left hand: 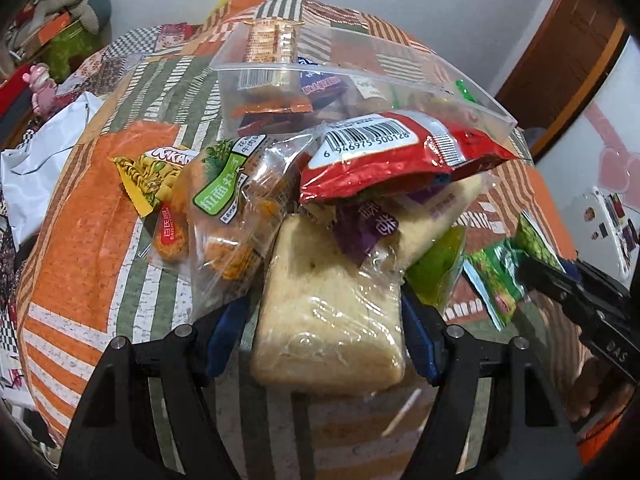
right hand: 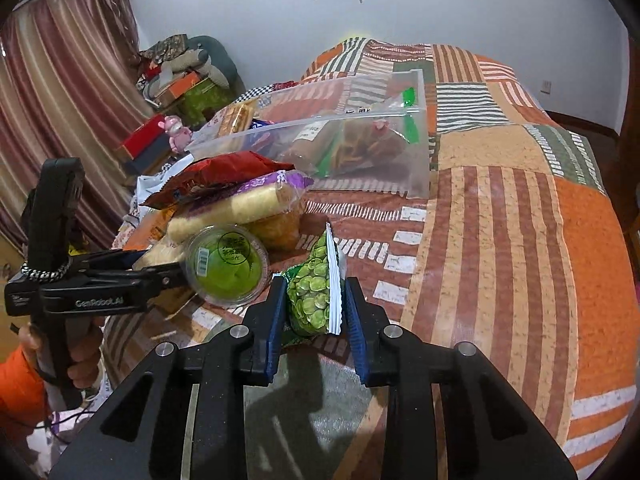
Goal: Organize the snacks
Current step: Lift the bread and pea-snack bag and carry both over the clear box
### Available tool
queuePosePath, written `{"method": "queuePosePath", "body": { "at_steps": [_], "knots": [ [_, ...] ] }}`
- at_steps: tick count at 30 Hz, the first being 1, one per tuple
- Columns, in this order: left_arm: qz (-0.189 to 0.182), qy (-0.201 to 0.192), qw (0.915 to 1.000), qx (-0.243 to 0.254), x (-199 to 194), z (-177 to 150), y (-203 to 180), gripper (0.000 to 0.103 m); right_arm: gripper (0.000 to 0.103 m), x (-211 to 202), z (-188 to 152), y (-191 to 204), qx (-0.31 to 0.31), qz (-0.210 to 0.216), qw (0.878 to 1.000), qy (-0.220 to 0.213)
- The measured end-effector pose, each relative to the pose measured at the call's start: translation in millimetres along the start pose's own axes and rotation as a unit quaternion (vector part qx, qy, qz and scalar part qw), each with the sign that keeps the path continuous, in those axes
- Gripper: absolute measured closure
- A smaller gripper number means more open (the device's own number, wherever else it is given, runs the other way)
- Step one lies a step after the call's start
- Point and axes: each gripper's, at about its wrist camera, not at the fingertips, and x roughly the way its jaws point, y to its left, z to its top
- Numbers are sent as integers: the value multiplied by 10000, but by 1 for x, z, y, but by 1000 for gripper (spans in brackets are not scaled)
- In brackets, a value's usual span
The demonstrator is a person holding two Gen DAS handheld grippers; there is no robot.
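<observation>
A wrapped pale bread loaf (left hand: 328,320) lies on the quilt between the fingers of my left gripper (left hand: 322,304), which is open; a gap shows at the left pad. Behind it are piled a red packet (left hand: 400,160), noodle snack packs (left hand: 236,208) and a yellow packet (left hand: 148,176). A clear zip bag (left hand: 360,92) holding several snacks lies beyond the pile, its mouth facing it. My right gripper (right hand: 315,284) is shut on a green pea packet (right hand: 316,296), held upright above the quilt. A green jelly cup (right hand: 228,268) sits just left of it.
The patchwork quilt (right hand: 520,240) stretches bare to the right. Boxes and stuffed toys (right hand: 184,76) are stacked beyond the bed's left side by a curtain (right hand: 60,80). A white plastic bag (left hand: 40,168) lies at the left edge. A hand (right hand: 80,360) grips the left tool.
</observation>
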Motion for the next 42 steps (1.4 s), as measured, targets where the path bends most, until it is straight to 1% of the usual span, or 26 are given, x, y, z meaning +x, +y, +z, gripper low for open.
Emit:
{"method": "queuePosePath", "body": {
  "at_steps": [1,2,5,7,11,16,22,28,31,35,39,42],
  "knots": [
    [50,-31,10000,22,1,-1,-2,39,77,0,0,0,5,16,10000,-4],
    [63,-33,9999,84,2,-2,-4,44,77,-1,0,-1,1,15,10000,-15],
    [288,-136,9987,388,3,-7,-14,47,77,-3,1,-1,18,26,10000,-57],
    [315,-195,9981,494,1,-12,-18,47,77,-6,2,-2,35,42,9999,-98],
    [192,-201,9981,547,-6,-20,-18,47,77,-11,2,-1,31,11,9999,-153],
    [260,-278,9963,777,-26,-34,-20,48,77,-19,2,1,31,-29,9997,-245],
    [290,-630,9934,916,-63,-40,-22,48,77,-30,7,2,101,-41,9991,-399],
    [213,-923,9913,916,-89,-28,-23,48,77,-44,14,6,92,-87,9980,-615],
    [100,-1067,9904,869,-100,-18,-24,48,77,-53,23,7,59,-129,9968,-787],
    [235,-1248,9868,1008,-102,0,-28,48,77,-61,37,8,27,-187,9945,-1030],
    [66,-1234,9874,984,-100,19,-27,48,77,-66,48,5,49,-222,9922,-1222],
    [65,-1282,9866,1004,-96,32,-28,48,77,-65,57,3,76,-250,9909,-1319]
  ]
}}
